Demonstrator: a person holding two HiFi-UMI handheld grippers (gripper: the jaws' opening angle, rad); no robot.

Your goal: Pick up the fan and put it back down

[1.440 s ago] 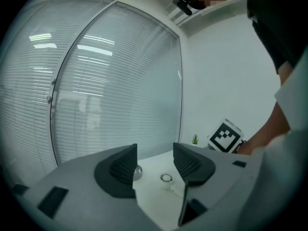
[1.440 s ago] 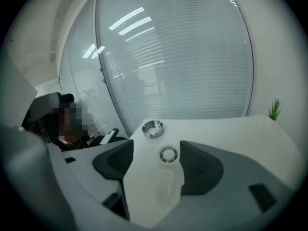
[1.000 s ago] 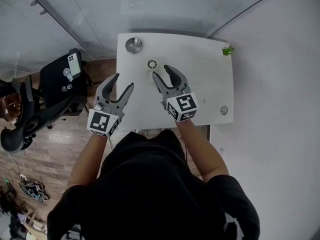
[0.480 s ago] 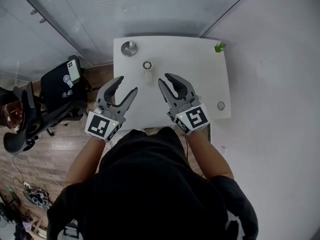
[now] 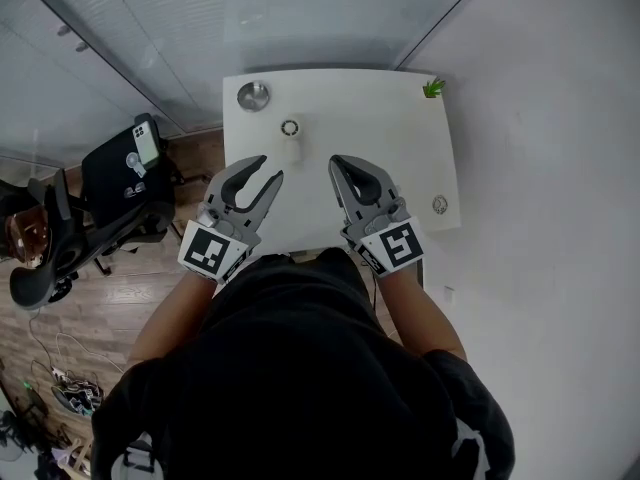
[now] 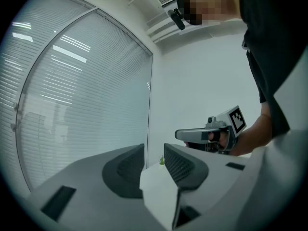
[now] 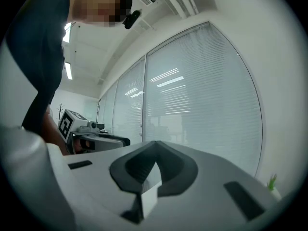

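Note:
The small white fan [image 5: 291, 140] lies on the white table [image 5: 400, 148], ring head toward the far edge, with nothing touching it. Both grippers hang in the air nearer the person than the fan and point level. My left gripper [image 5: 268, 169] is below and left of the fan; its jaws are closing, a gap still shows between them and nothing is in it [image 6: 154, 153]. My right gripper [image 5: 341, 162] is below and right of the fan, jaws shut and empty [image 7: 155, 146]. The fan is out of sight in both gripper views.
A round metal dish [image 5: 253, 95] sits at the table's far left corner, a tiny green plant [image 5: 433, 89] at the far right, a small round object [image 5: 439, 205] near the right edge. A black chair [image 5: 125, 183] with a phone stands left of the table. Window blinds lie beyond.
Both grippers drew back from the fan toward the person and rose. The right jaws went from open to shut; the left jaws narrowed. The fan stayed on the table.

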